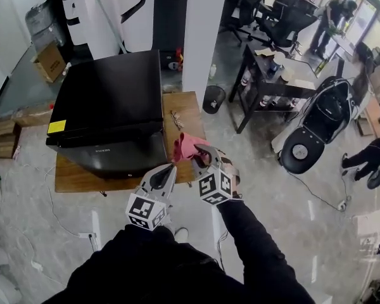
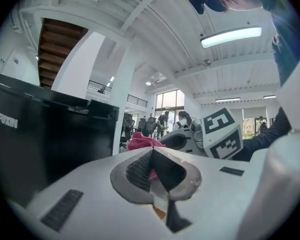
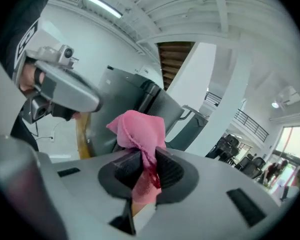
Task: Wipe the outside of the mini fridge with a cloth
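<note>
A black fridge is sitting on a wooden worktop at the left centre of the head view, its door facing the bottom of the frame. A yellow sticker is showing near the left front edge of its top.

Just below the fridge's lower right corner, at frame centre, a person in dark sleeves is holding two grippers side by side. The left gripper is pointing up toward the fridge door. In its own view its fingers are pressing together with nothing between them.

The right gripper is sitting just to its right. Its fingers are clamping tight on a pink cloth. The cloth is bunching up above the fingertips, just beside the fridge's front right corner, over the worktop's edge.
</note>
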Demonstrator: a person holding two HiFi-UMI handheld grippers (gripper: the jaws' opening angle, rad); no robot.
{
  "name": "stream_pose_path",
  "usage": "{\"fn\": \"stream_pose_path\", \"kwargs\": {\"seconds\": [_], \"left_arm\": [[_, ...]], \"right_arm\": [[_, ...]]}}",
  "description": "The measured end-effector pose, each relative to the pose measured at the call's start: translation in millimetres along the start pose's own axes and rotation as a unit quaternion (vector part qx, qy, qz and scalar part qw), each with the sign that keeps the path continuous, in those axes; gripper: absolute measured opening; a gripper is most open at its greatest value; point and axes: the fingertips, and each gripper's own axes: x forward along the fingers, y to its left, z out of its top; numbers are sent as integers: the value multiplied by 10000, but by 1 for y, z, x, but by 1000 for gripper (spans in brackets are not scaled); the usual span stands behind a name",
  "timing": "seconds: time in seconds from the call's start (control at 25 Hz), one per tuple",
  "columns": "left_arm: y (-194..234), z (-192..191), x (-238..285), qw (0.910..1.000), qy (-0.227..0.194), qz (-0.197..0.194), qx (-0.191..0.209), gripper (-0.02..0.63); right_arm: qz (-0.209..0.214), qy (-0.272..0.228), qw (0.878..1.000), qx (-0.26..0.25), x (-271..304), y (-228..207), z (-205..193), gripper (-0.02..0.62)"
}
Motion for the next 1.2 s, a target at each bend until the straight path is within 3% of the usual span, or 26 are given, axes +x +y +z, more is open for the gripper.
{"fn": "stream_pose_path", "kwargs": {"seconds": [0.2, 0.68, 0.96, 1.2], "left_arm": [[-27, 4, 49, 9997, -100, -194, -85, 6], [-20, -1, 131, 9980, -41, -620, -145, 6], [4, -12, 173, 9997, 72, -151, -160, 6], [18, -28, 191, 9962, 73, 841, -199, 6]], "right_arm": [[-215, -175, 9995, 134, 6, -53, -7, 67], [-104, -547, 9984, 130, 87, -134, 16, 67], [451, -1135, 9922, 249, 135, -159, 38, 67], [1796, -1893, 9653, 109, 141, -126, 63, 67]]}}
